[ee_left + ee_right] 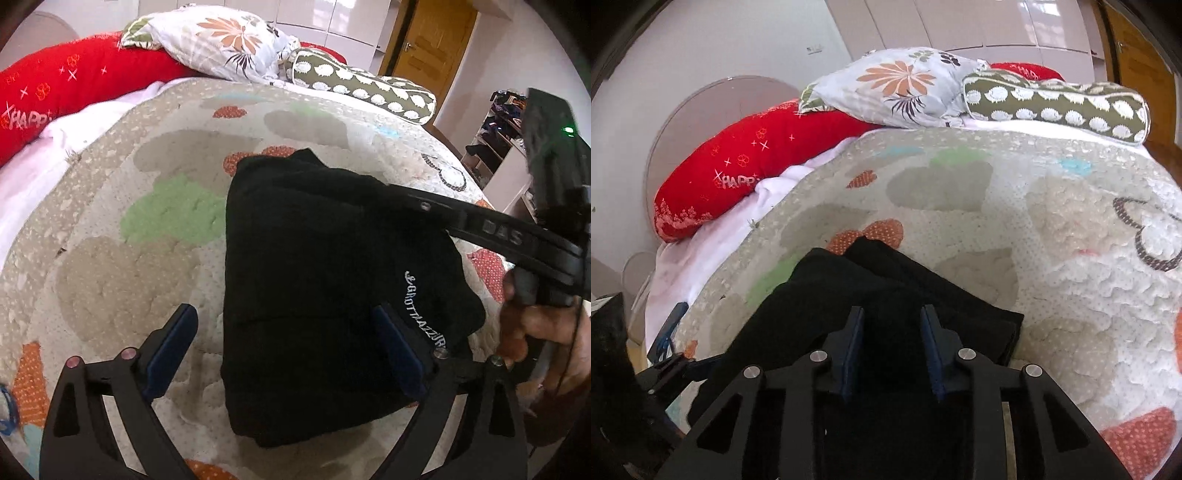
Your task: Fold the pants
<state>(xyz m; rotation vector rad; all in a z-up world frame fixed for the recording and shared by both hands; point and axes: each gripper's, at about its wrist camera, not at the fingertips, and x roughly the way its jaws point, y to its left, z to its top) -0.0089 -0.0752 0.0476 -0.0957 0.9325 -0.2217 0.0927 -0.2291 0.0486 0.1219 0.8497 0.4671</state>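
Note:
The black pants (pixel 314 288) lie folded in a compact block on the patterned quilt (pixel 129 229), with white lettering near their right edge. My left gripper (pixel 284 347) is open wide just above the pants' near left edge and holds nothing. My right gripper (pixel 892 350) hovers over the pants (pixel 886 284), its jaws partly open with black cloth between the pads; I cannot tell if they pinch it. The right gripper's body (pixel 517 236) reaches over the pants from the right in the left wrist view.
A red pillow (pixel 750 162), a floral pillow (pixel 897 85) and a green bolster (pixel 1056 107) lie at the head of the bed. A white sheet (pixel 29 170) shows at the left. A wooden door (pixel 428 48) and shelves (pixel 495 140) stand at the right.

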